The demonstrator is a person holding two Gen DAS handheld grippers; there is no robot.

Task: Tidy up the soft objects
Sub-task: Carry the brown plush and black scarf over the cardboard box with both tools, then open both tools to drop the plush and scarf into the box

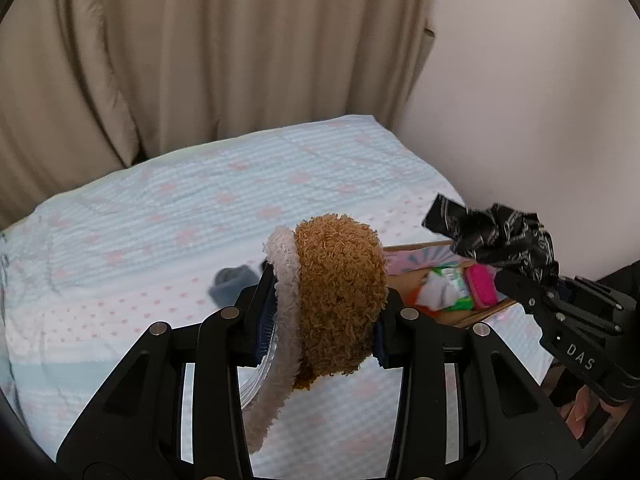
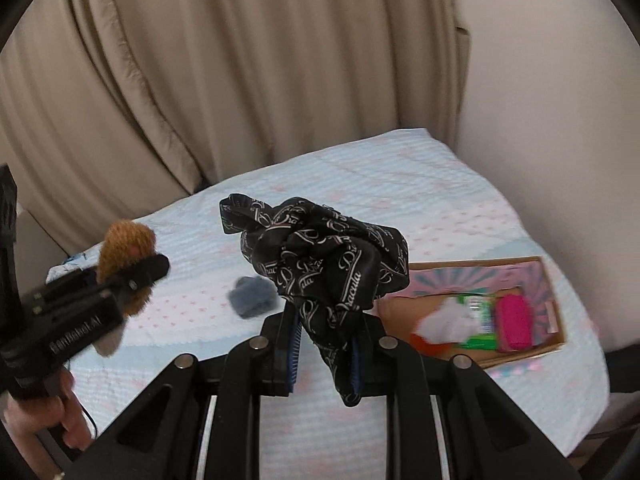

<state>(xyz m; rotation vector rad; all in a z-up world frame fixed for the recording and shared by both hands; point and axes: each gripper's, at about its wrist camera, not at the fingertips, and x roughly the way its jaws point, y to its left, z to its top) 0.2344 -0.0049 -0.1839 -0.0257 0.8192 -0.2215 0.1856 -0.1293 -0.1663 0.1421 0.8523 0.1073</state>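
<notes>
My left gripper (image 1: 320, 316) is shut on a brown and cream plush slipper (image 1: 340, 296) and holds it above the bed; the slipper also shows at the left of the right wrist view (image 2: 126, 256). My right gripper (image 2: 326, 344) is shut on a crumpled black printed cloth (image 2: 328, 248), held in the air; the cloth also shows in the left wrist view (image 1: 500, 236). A small grey-blue soft thing (image 2: 252, 294) lies on the bed between the grippers. A cardboard box (image 2: 556, 320) on the bed's right side holds a pink item (image 2: 514, 322), a green packet and a white soft thing (image 2: 444, 320).
The bed (image 1: 160, 220) has a light blue cover with pink dots. Beige curtains (image 1: 200, 60) hang behind it and a pale wall (image 1: 540, 100) stands on the right. The bed's right edge runs just past the box.
</notes>
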